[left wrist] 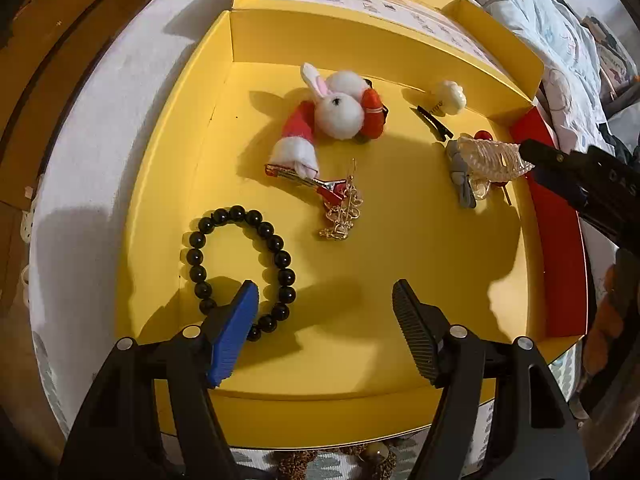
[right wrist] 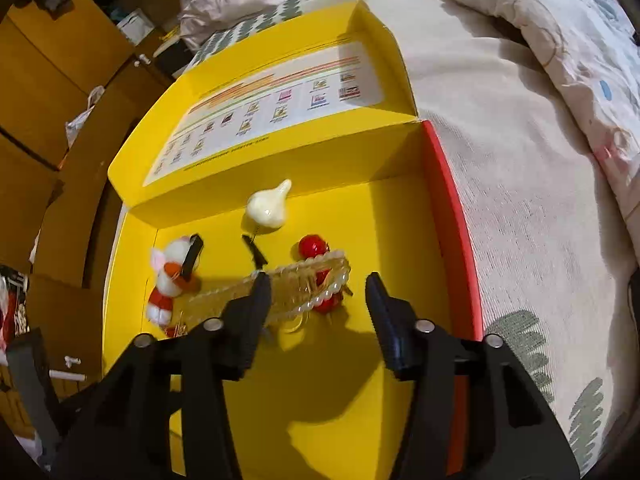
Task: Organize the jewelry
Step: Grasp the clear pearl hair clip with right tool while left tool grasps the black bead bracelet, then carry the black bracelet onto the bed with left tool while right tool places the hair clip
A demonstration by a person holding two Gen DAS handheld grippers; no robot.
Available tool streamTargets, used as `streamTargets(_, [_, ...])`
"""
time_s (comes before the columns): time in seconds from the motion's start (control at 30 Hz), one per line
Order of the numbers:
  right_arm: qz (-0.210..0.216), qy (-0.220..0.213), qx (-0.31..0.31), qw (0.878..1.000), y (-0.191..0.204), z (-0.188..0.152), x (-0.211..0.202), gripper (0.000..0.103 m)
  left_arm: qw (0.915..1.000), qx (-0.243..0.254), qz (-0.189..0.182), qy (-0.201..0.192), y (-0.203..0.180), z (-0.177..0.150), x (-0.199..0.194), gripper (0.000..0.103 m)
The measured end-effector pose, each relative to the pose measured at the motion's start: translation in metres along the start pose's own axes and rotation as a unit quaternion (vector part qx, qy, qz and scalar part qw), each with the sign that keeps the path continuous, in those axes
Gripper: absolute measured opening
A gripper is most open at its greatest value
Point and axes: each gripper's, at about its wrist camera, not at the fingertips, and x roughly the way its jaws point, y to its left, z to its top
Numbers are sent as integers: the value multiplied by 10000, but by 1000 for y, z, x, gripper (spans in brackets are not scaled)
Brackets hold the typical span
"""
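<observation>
A big yellow box sits open on the bed, and the jewelry is spread over its floor. The left tongs are wide apart and hold nothing; they hang low over the near part of the box. The blue pad on one finger covers a bit of the black bead bracelet, but I cannot tell if it touches the beads. The right tongs are wide too and hold nothing. They are close over the clear claw clip with its pearly edge, and one finger hides part of it. Red beads lie just behind the clip. Farther back are a bunny hair clip, a red clip with a white fluffy end, a gold charm touching it, and a cream clip. The bracelet looks round, smooth and a bit heavy, so I think the beads could roll or slip; pinching across the string of beads at one side should hold best. The claw clip looks hard and light but could snap, so a soft squeeze on its thick middle seems safest. The bunny is soft and squishy and should be easy to grab.
</observation>
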Motion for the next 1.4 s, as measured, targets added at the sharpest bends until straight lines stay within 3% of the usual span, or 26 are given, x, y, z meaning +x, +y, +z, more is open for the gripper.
streamTargets(0.3, [85, -151, 30, 9998, 3, 8, 14, 53, 9998, -17, -212, 26, 5, 2, 1, 69])
streamTargets(0.67, [258, -23, 50, 9997, 1, 9, 31, 46, 9994, -37, -336, 26, 9, 5, 4, 69])
streamTargets(0.87, [469, 4, -39, 9989, 5, 10, 30, 33, 9998, -66, -159, -46, 14, 4, 3, 51])
streamTargets(0.93, [515, 5, -65, 9987, 7, 10, 29, 30, 9999, -115, -73, -88, 18, 5, 2, 35])
streamTargets(1.07, [573, 67, -134, 9982, 13, 9, 28, 25, 9996, -259, -75, -66, 27, 6, 1, 21])
streamTargets(1.1, [634, 96, -128, 9979, 14, 9, 27, 23, 9995, -294, -106, -51, 30, 6, 0, 14])
streamTargets(1.23, [623, 113, -200, 9978, 20, 7, 22, 15, 9990, -406, -207, -23, 35, 6, -1, 10])
streamTargets(1.4, [675, 127, -193, 9975, 22, 6, 18, 13, 9990, -392, -194, -44, 34, 4, -2, 10])
